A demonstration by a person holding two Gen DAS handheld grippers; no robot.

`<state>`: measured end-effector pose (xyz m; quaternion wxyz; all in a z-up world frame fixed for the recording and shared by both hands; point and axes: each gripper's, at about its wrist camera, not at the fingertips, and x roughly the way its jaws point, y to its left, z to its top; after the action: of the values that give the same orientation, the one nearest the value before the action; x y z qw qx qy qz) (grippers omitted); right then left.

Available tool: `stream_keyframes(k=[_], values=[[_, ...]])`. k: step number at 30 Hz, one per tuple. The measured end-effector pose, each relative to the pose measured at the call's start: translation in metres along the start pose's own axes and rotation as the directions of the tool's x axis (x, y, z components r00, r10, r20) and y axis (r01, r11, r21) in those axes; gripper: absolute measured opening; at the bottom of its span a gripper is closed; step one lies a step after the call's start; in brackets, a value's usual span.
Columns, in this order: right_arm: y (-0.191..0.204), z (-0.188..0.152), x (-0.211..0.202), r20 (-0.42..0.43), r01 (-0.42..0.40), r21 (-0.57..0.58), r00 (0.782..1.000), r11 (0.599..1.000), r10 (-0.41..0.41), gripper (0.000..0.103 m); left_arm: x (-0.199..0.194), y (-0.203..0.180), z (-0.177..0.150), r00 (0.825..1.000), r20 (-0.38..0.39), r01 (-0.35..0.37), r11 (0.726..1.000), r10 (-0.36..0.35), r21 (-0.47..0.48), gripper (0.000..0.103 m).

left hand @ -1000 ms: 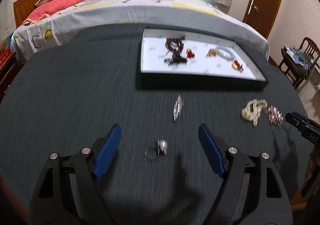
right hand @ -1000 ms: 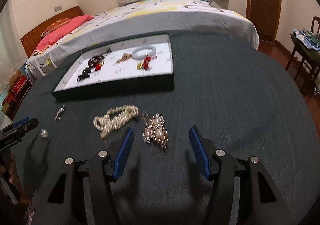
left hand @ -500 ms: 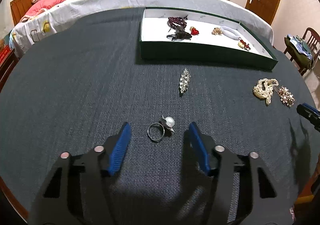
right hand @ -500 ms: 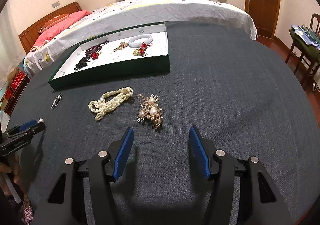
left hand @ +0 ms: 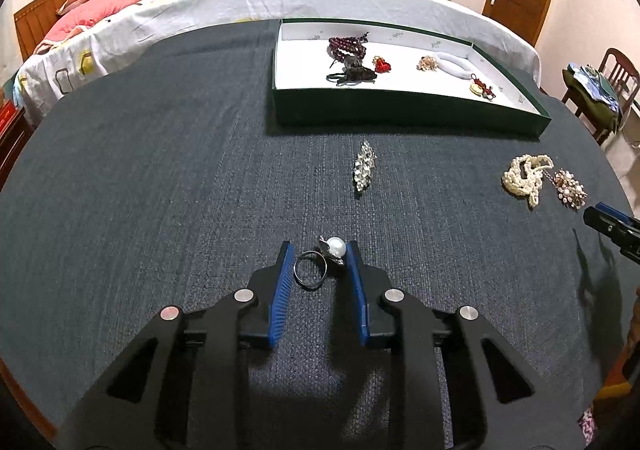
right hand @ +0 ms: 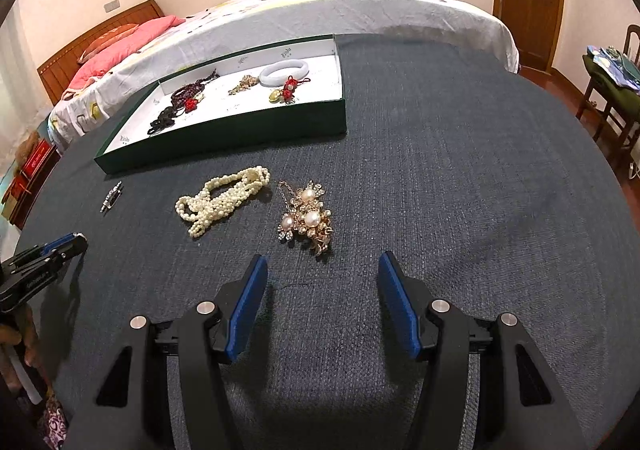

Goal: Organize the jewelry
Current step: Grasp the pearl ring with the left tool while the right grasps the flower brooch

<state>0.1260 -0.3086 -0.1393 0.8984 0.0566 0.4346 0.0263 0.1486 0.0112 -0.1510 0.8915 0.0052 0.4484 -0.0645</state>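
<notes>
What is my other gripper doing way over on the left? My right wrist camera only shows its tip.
Observer: The left gripper has a pearl ring lying between its blue pads. The ring does not show in your view.
Operator: Is it squeezing it?
Observer: The pads stand close on both sides, with the right one beside the pearl. I cannot tell if they pinch it.
Operator: What's that skinny silver thing near it?
Observer: A sparkly leaf-shaped brooch. It lies flat between the ring and the green tray.
</notes>
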Motion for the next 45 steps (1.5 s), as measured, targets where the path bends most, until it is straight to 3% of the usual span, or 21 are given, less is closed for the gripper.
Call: stream_keyframes(k=[21, 23, 28, 45], values=[[0.004, 0.02, 0.028, -0.002, 0.022, -0.014, 1.0, 1.0, -0.023, 0.057, -0.002, 0.011, 0.017, 0.999, 0.029, -0.012, 1.0, 0.013, -0.018, 0.026], [0.005, 0.021, 0.029, 0.003, 0.031, -0.021, 1.0, 0.999, -0.031, 0.054, -0.001, 0.011, 0.018, 1.0, 0.027, -0.013, 1.0, 0.013, -0.019, 0.026], [0.009, 0.021, 0.028, 0.006, 0.005, -0.03, 1.0, 1.0, -0.004, 0.031, 0.002, 0.012, 0.017, 1.0, 0.022, -0.013, 1.0, 0.014, -0.024, 0.026], [0.012, 0.016, 0.0, 0.055, 0.02, -0.034, 0.998, 0.999, -0.018, 0.028, -0.009, 0.007, 0.019, 0.999, 0.049, -0.007, 1.0, 0.009, -0.021, 0.026]])
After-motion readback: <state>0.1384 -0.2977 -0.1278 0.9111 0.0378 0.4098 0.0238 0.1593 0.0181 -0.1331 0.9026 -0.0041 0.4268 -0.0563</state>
